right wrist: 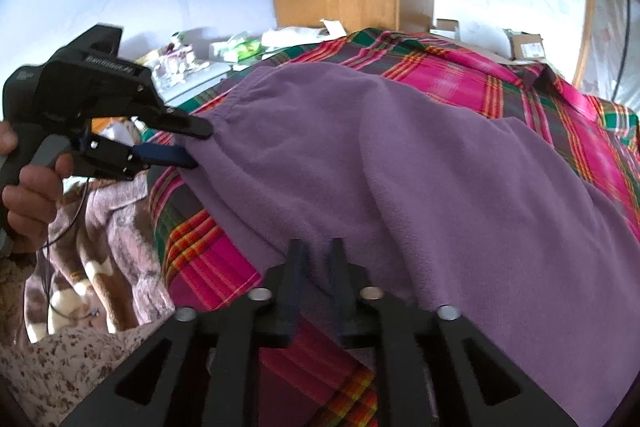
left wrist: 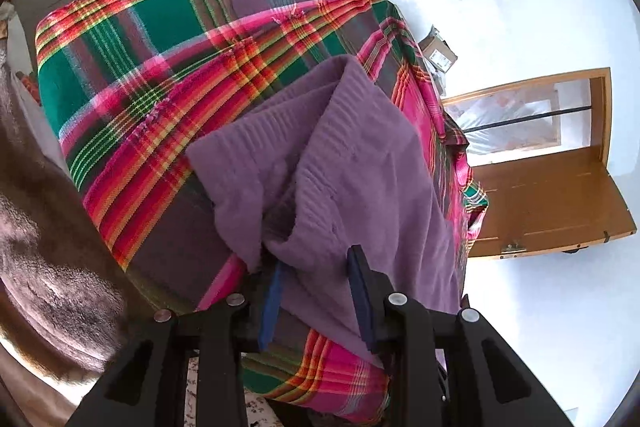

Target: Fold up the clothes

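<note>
Covering the near plaid blanket (right wrist: 420,67), a purple fleece garment (right wrist: 400,167) is clamped by both the left gripper (right wrist: 194,145) and the right gripper (right wrist: 318,251), the right's fingertips being shown only in its own view.

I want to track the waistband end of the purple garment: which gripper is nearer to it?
Left. The left gripper sits at the gathered waistband edge of the purple garment, fingers around the fabric. The right gripper is further along the garment's near edge.

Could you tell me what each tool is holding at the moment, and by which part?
Both hold the purple garment: the left tool pinches its gathered, ribbed edge, and the right tool grips its near edge over the plaid blanket.
</note>
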